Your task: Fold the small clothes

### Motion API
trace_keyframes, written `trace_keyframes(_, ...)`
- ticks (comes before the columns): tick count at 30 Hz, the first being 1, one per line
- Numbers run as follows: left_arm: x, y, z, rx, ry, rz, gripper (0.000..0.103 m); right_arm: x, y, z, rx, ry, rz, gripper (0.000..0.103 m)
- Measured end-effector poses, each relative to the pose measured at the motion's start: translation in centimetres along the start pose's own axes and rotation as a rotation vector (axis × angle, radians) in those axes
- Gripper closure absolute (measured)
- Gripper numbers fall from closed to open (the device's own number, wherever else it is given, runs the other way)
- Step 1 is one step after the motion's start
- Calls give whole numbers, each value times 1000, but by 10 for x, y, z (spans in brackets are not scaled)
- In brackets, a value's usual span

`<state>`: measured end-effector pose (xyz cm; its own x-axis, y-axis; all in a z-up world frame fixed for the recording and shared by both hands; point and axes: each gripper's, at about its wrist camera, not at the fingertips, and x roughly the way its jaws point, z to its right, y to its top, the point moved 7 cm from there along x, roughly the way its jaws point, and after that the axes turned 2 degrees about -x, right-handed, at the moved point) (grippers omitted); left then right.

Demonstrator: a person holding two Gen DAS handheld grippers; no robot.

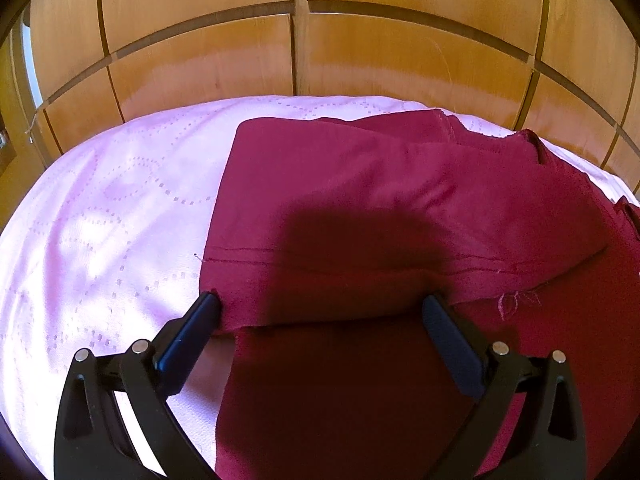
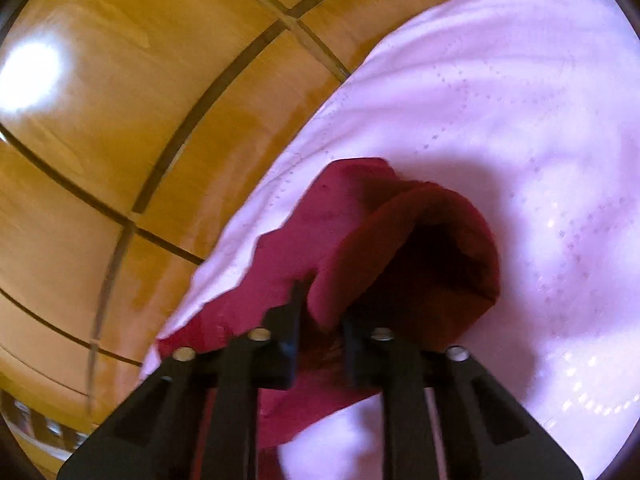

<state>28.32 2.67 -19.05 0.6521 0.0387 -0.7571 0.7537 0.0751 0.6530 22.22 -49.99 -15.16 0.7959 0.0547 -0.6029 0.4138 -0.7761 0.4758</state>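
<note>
A maroon garment (image 1: 380, 200) lies spread on a pink bedspread (image 1: 100, 220), partly folded, with a hemmed edge and loose threads nearest the camera. My left gripper (image 1: 323, 310) is open, its fingers wide apart and low over that near hem. The left finger touches the hem's corner. In the right wrist view the same maroon garment (image 2: 400, 240) curls up in a lifted fold. My right gripper (image 2: 322, 308) is shut on a bunch of that cloth, and the view is tilted.
Wooden panelled doors (image 1: 300, 40) rise right behind the bed's far edge, and a bright light spot shines on the wooden panelled doors (image 2: 120, 120) in the right wrist view. The pink bedspread (image 2: 520, 120) stretches to the right of the garment.
</note>
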Motion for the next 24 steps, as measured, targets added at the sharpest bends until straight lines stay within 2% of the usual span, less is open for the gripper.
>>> trace_keyframes(3, 0, 0, 0, -3, -4, 1, 2, -14, 0, -23, -19, 66, 16, 93)
trace_keyframes(9, -3, 1, -3, -26, -34, 13, 2, -43, -11, -84, 8, 267, 8, 94)
trace_keyframes(12, -4, 2, -4, -37, -47, 19, 2, -50, -21, -109, 0, 328, -2, 94)
trace_keyframes(15, -5, 2, -4, -42, -54, 25, 2, -54, -40, -140, -16, 398, -37, 94)
trace_keyframes(20, -9, 5, -10, -78, -89, 41, 2, -48, -75, -185, -60, 467, -97, 94)
trace_keyframes(23, -20, 9, -17, -130, -136, 57, 2, -36, -102, -208, -82, 497, -153, 94)
trace_keyframes(24, -26, 9, -20, -160, -177, 57, 2, -32, -113, -215, -91, 506, -172, 94)
